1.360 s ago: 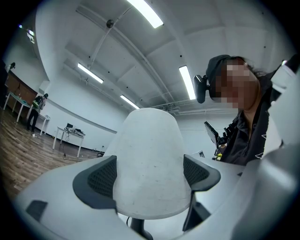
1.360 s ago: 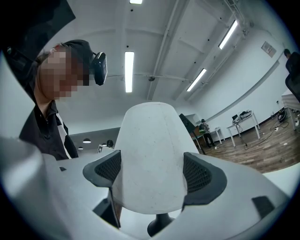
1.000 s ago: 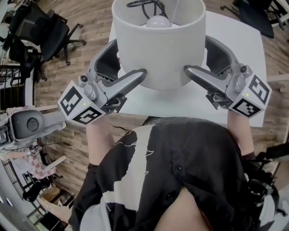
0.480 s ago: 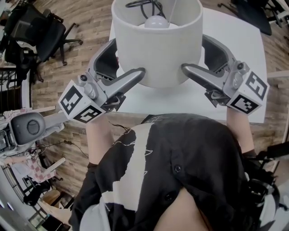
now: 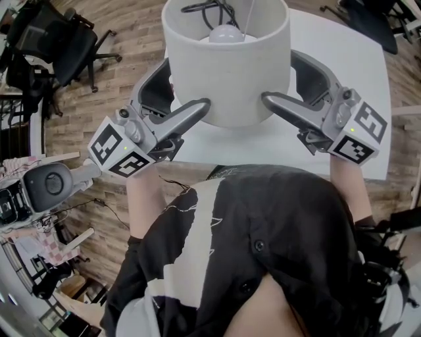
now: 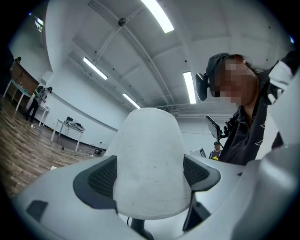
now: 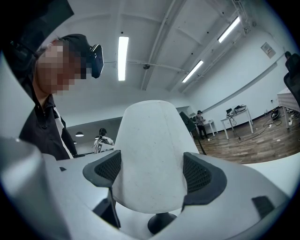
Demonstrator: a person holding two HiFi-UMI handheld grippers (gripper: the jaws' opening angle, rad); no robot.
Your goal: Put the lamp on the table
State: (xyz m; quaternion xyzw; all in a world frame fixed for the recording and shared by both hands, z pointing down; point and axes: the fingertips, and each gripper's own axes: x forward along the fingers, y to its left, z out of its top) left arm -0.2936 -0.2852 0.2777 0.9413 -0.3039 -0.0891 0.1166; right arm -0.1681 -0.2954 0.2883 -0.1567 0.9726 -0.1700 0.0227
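The white-shaded lamp [image 5: 227,72] is at twelve o'clock, over the white bench [image 5: 342,59]. The left tool [image 6: 149,174] clamps its shade from nine o'clock, the right tool [image 7: 152,173] from three.

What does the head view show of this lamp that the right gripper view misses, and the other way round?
Only the head view looks down into the lampshade, showing the bulb and cord inside, plus the left gripper and right gripper clamped on opposite sides. Only the right gripper view looks up from low down, showing the lamp's dark foot under the shade and the ceiling lights. Both show the white shade's outer wall and the white table.
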